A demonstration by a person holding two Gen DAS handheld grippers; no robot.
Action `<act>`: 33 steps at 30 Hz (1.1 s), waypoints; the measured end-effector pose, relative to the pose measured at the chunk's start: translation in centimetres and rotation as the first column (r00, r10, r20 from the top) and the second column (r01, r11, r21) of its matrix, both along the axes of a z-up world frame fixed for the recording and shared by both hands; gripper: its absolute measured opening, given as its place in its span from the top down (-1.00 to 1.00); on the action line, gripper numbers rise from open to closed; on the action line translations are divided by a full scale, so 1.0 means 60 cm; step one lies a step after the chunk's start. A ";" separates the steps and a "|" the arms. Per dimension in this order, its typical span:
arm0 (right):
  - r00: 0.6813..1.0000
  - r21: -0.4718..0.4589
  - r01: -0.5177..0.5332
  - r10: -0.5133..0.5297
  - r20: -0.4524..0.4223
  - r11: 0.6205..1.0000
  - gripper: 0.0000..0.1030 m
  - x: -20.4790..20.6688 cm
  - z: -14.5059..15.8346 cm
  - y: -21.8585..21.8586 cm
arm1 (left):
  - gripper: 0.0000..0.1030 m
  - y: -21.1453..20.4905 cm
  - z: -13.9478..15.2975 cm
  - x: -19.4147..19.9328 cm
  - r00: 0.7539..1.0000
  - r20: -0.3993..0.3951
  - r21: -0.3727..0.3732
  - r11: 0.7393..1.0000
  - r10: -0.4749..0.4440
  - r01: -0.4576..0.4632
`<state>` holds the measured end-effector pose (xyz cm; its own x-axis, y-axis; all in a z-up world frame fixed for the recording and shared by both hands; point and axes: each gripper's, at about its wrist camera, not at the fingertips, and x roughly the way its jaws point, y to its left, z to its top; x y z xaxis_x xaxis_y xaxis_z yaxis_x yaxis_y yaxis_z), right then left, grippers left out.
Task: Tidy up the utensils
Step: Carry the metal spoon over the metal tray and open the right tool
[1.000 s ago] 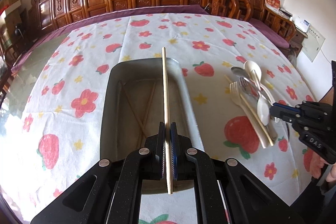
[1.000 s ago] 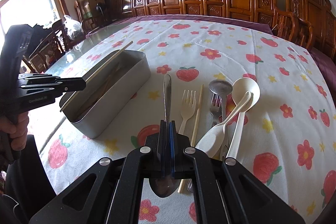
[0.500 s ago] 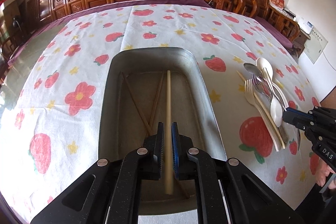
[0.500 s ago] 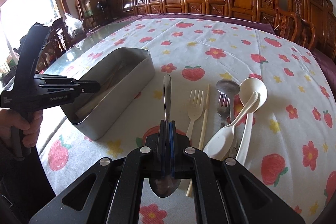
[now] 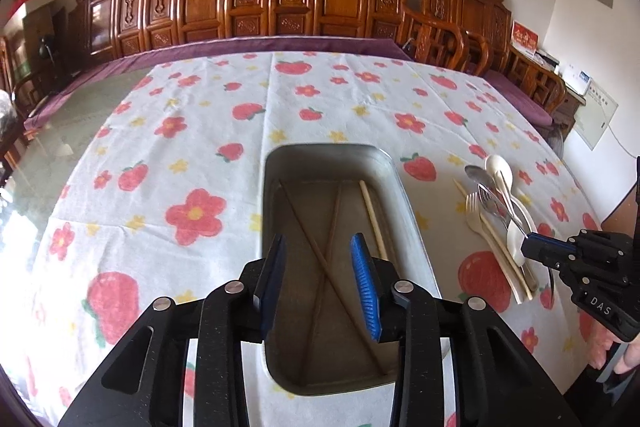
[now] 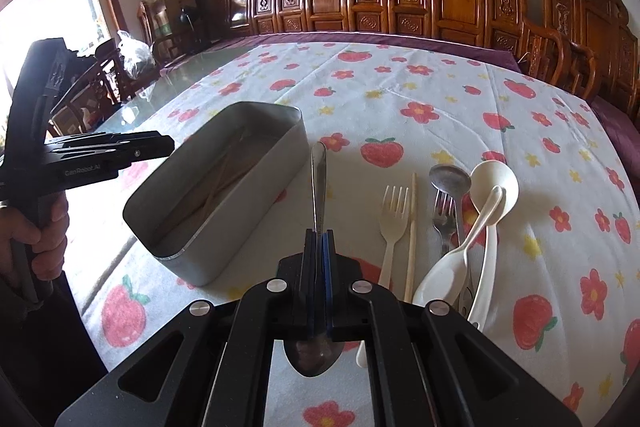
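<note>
— What have you got in each hand right now?

— My left tongs (image 5: 320,279) are spread wide with nothing in them, hovering over the near end of the metal tin (image 5: 412,223). My right tongs (image 6: 318,279) are pressed together on a steel spoon (image 6: 319,171), pinched at the neck so the bowl sits under my grip and the handle points away toward the far edge of the table (image 6: 440,95).

— And the rest of the utensils?

— Three chopsticks lie in the tin: two dark ones crossed (image 5: 320,259) and a pale chopstick (image 5: 372,215) along its right wall. The loose pile (image 6: 460,227) is on the table to the right of the tin: a cream fork, one more pale chopstick, a steel fork, another steel spoon and two cream spoons overlapping (a bit of a tangle).

— So the spoon goes in next?

— That's my guess. I'd swing it left over the tin's open top, turn it so the handle runs along the tin's long side, then lower until it's close to the bottom before I let go. Dropping from height would clatter and could bounce it onto the rim.

— Anything in the way?

— My own left tongs. I'd move them clear toward the left edge of the table first.
</note>
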<state>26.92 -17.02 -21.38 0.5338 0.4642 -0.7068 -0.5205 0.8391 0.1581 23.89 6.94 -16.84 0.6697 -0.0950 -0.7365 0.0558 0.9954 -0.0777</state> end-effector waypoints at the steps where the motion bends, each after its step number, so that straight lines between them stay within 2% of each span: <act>1: 1.000 0.001 0.000 0.000 0.001 1.000 0.91 -0.001 0.006 0.005 | 0.32 0.007 0.006 -0.002 1.000 0.010 -0.002 1.000 0.005 -0.005; 4: 1.000 0.010 -0.004 0.004 0.001 1.000 0.92 -0.001 0.024 0.023 | 0.32 0.024 0.021 -0.008 0.999 0.031 -0.010 1.000 0.013 -0.013; 8: 1.000 0.036 -0.015 0.016 -0.003 0.999 0.92 0.005 0.044 0.056 | 0.30 0.039 0.031 -0.011 0.998 0.046 0.017 0.999 0.032 -0.033; 10: 1.000 0.048 -0.025 0.026 -0.011 0.999 0.91 0.011 0.053 0.080 | -0.01 0.045 0.036 -0.012 0.998 0.053 0.020 0.999 0.037 -0.039; 13: 0.999 0.054 -0.029 0.030 -0.021 0.998 0.91 0.020 0.057 0.112 | -0.06 0.062 0.044 -0.013 0.997 0.060 0.005 0.999 0.052 -0.052; 15: 0.999 0.054 -0.028 0.030 -0.029 0.998 0.92 0.026 0.055 0.131 | -0.33 0.074 0.050 -0.014 0.996 0.070 -0.005 0.998 0.062 -0.061; 19: 0.998 0.058 -0.018 0.021 -0.060 0.998 0.92 0.040 0.043 0.167 | -0.51 0.098 0.060 -0.015 0.992 0.088 -0.014 0.996 0.093 -0.092; 26: 0.993 0.064 0.001 0.006 -0.119 0.998 0.91 0.061 0.013 0.220 | -0.52 0.139 0.061 -0.012 0.984 0.084 -0.040 0.987 0.157 -0.154; 33: 0.988 0.045 0.010 -0.002 -0.157 0.999 0.85 0.070 -0.024 0.239 | -0.52 0.144 0.059 -0.011 0.983 0.082 -0.037 0.986 0.164 -0.161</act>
<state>31.14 -2.70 -22.81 0.4210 0.4949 -0.7601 -0.4812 0.8323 0.2754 23.24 15.60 -13.28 0.7380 -0.0013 -0.6748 -0.0986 0.9890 -0.1098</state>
